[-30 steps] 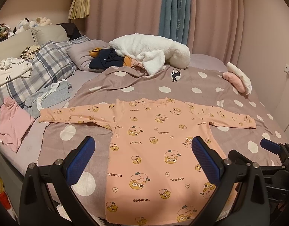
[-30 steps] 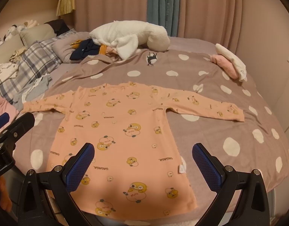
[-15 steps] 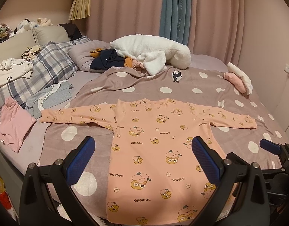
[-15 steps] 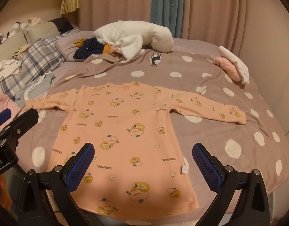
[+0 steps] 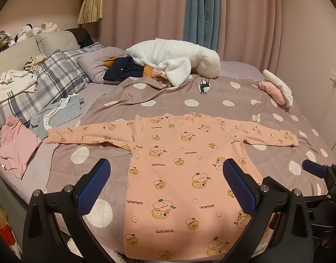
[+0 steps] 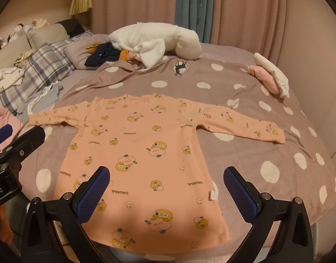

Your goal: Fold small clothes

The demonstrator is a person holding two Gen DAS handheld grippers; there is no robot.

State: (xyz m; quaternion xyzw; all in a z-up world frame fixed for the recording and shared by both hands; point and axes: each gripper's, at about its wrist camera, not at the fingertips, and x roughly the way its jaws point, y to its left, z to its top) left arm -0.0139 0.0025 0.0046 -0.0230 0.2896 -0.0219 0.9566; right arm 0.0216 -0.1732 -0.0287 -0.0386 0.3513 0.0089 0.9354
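A small peach long-sleeved top [image 5: 178, 166] with cartoon prints lies flat on the spotted brown blanket [image 5: 211, 96], both sleeves spread out sideways, hem toward me. It also shows in the right wrist view [image 6: 141, 153]. My left gripper [image 5: 165, 184] is open and empty, hovering above the hem near the bed's front edge. My right gripper [image 6: 166, 188] is open and empty, also above the hem. The right gripper's fingers [image 5: 314, 168] show at the right edge of the left wrist view.
A white fleece garment [image 5: 174, 59] and dark clothes [image 5: 124, 71] are piled at the back. Folded pink and white clothes [image 5: 275, 87] lie at the right. A pink garment [image 5: 16, 146], grey clothes [image 5: 58, 114] and a plaid pillow [image 5: 47, 81] lie at the left.
Both grippers have pulled back and risen slightly, so the top sits a little further off in both views. The top itself has not moved.
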